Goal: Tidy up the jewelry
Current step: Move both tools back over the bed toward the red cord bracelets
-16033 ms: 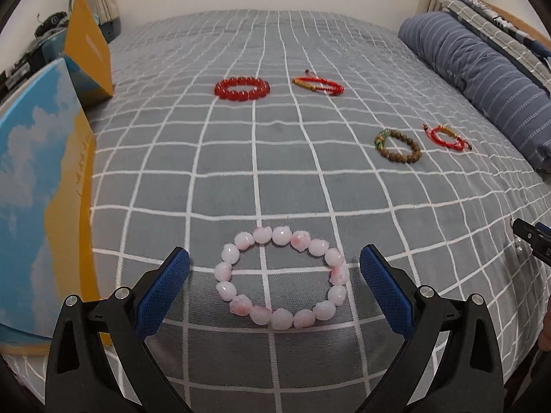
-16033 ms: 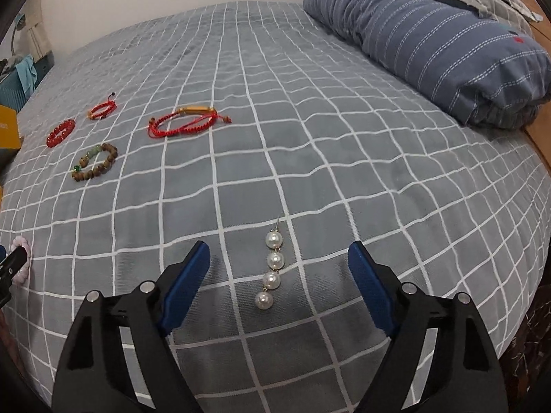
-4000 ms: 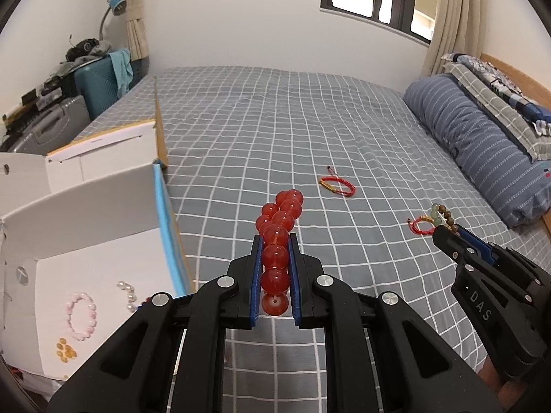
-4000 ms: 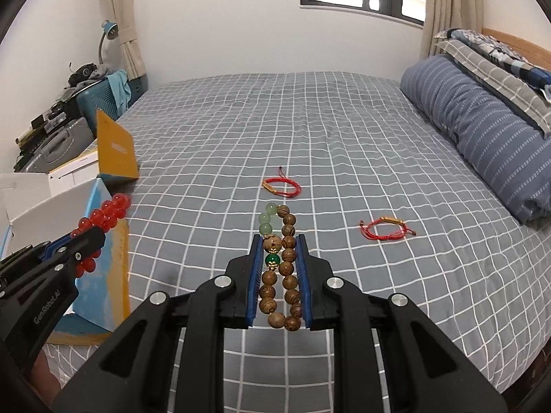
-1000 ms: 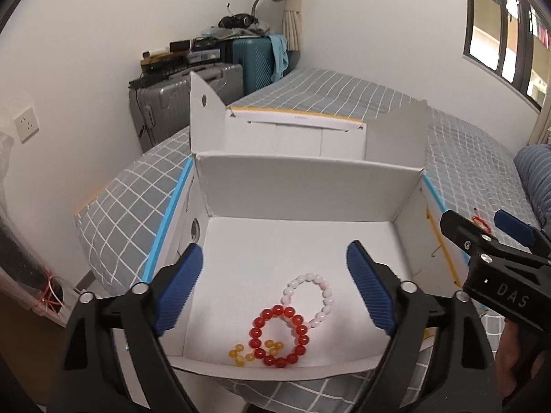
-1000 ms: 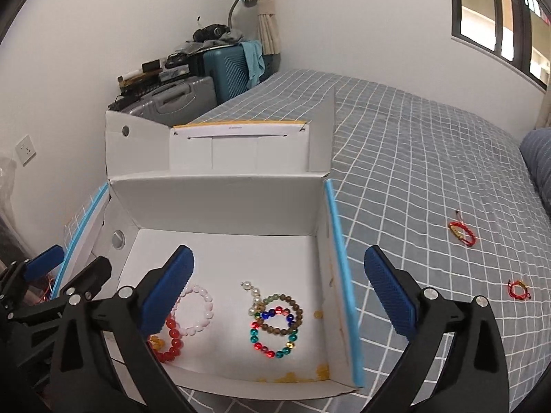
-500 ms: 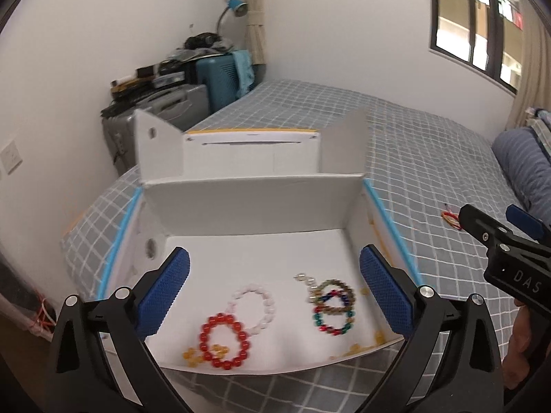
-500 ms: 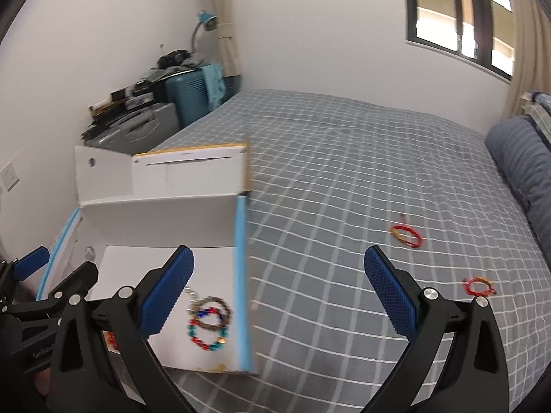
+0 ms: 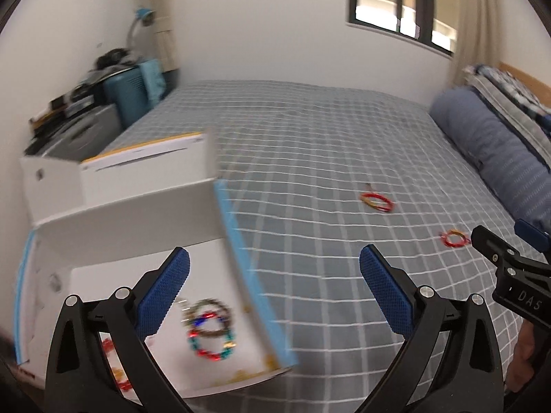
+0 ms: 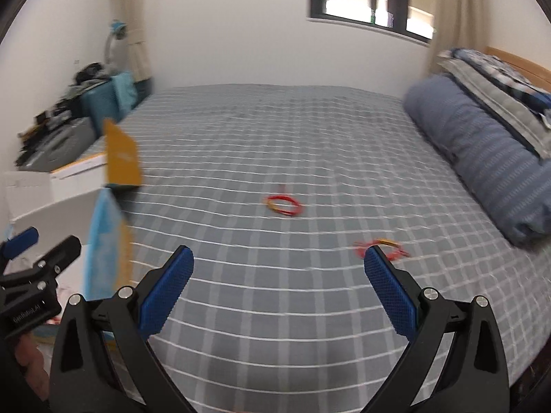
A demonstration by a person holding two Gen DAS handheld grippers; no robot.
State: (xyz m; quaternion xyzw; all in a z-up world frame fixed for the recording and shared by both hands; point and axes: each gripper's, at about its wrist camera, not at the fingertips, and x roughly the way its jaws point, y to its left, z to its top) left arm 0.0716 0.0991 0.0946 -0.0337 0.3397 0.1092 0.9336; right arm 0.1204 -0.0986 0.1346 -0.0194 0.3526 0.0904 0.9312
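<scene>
Both views are swinging off the box (image 9: 131, 206); we are carrying the left claw (image 9: 272, 292) and right claw (image 10: 277, 285), wide open and empty, toward two red cord bracelets (image 10: 284, 205) on the bed (image 10: 310, 137).

Even, soft daylight is admitted through the window (image 9: 401, 5) at the upper right of both views, where the panes are blown out. Motion blur is seen throughout, strongest on the white box (image 9: 144, 213) at the left. Straight lines are bowed by fisheye distortion, and dark vignetting is seen in the corners.
</scene>
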